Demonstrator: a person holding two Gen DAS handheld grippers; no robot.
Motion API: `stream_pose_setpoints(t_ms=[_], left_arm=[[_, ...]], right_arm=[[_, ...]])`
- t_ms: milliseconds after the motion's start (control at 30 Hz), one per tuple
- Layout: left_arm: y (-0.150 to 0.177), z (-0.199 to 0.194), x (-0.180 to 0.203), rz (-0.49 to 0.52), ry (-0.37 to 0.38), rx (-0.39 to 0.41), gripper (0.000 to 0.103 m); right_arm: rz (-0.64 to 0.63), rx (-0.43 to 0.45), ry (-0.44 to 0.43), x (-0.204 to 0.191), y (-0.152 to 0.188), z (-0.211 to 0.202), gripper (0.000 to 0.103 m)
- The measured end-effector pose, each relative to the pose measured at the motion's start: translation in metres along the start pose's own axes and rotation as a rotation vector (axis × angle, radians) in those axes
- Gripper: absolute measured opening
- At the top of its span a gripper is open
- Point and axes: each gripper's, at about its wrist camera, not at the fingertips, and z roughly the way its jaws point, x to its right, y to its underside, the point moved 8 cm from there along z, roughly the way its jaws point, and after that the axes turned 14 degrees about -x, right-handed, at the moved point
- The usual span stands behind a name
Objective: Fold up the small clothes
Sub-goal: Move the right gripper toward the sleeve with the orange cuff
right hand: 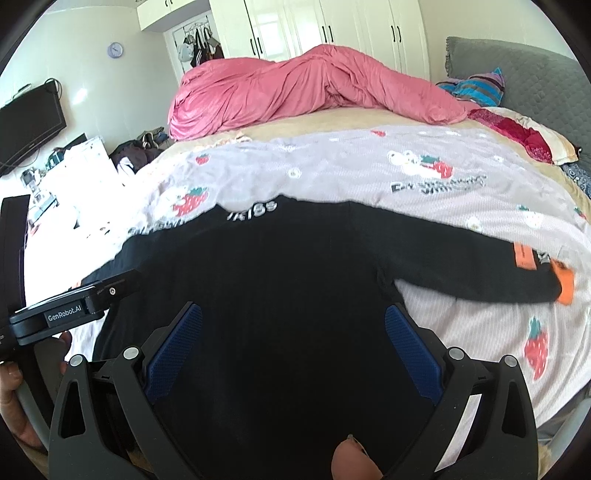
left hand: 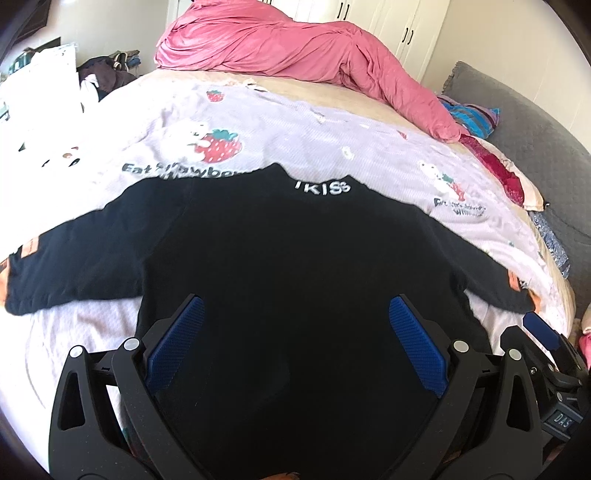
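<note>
Left gripper [left hand: 295, 343]: jaws spread wide, blue pads [left hand: 177, 343] apart, holding nothing, poised over the lower body of the black sweater [left hand: 288, 251]. Right gripper [right hand: 293, 347]: likewise released, jaws wide, over the same garment's lower right part; it shows at the right edge of the left view, and the left unit sits at the left edge of the right view. Black sweater: lies flat on the bed, back up, white lettering [left hand: 322, 187] at the collar, both sleeves stretched out sideways; orange patches at the right cuff [right hand: 563, 282] and left cuff [left hand: 27, 251]. Lilac strawberry-print blanket [left hand: 295, 125]: beneath the sweater, bare cloth showing beyond the collar and around both sleeves. Pink duvet [left hand: 295, 48]: heaped at the far side, well apart from the sweater. Grey headboard [right hand: 524, 81]: along the right edge, with a striped pillow [right hand: 476, 86] beside it. White wardrobe [right hand: 332, 26]: farthest back.
</note>
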Motion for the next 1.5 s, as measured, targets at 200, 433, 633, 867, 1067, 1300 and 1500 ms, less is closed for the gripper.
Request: stream_pose_setpoints(t_ms=[200, 433, 633, 867, 1067, 1300, 1500], left_arm=[[-0.024, 0.001, 0.011, 0.013, -0.001, 0.017, 0.094], [-0.048, 0.006, 0.028, 0.045, 0.011, 0.019, 0.094], [-0.067, 0.021, 0.037, 0.052, 0.044, -0.001, 0.094], [-0.084, 0.054, 0.042, 0.051, 0.061, -0.057, 0.094], [-0.090, 0.079, 0.045, 0.071, 0.062, -0.072, 0.094], [-0.093, 0.103, 0.044, 0.101, 0.037, -0.072, 0.094], [-0.092, 0.117, 0.042, 0.115, 0.026, -0.086, 0.094]], right_arm=[[0.024, 0.027, 0.007, 0.012, -0.025, -0.001, 0.099], [0.080, 0.060, 0.023, 0.033, -0.051, -0.001, 0.099], [0.138, 0.058, 0.065, 0.060, -0.062, 0.010, 0.099], [0.251, 0.060, 0.117, 0.109, -0.064, 0.026, 0.099], [0.354, 0.049, 0.176, 0.154, -0.061, 0.037, 0.099], [0.480, 0.030, 0.228, 0.206, -0.047, 0.043, 0.099], [0.595, 0.028, 0.276, 0.246, -0.030, 0.041, 0.099]])
